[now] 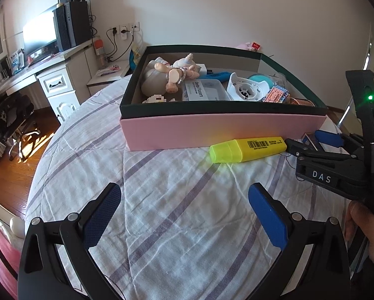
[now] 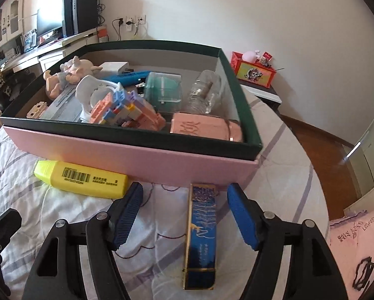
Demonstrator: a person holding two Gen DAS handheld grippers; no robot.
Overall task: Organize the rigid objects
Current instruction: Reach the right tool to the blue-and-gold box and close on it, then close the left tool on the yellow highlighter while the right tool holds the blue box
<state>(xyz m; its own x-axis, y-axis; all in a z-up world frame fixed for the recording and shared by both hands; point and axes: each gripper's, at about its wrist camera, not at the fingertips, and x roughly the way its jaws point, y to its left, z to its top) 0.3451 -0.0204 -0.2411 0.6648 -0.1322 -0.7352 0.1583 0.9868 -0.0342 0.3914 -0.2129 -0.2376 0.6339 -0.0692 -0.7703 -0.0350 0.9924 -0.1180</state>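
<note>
A yellow highlighter lies on the striped bedspread against the front wall of the pink box with a dark green rim. A slim blue and gold box lies on the bedspread between the fingers of my right gripper, and neither pad touches it, so the gripper is open. In the left wrist view the right gripper sits just right of the highlighter's end. My left gripper is open over bare bedspread, nearer than the highlighter.
The box holds a doll, a flosser case, building blocks, a teal container, a glass jar and a pink case. A desk with a monitor stands left. A red box sits on a nightstand.
</note>
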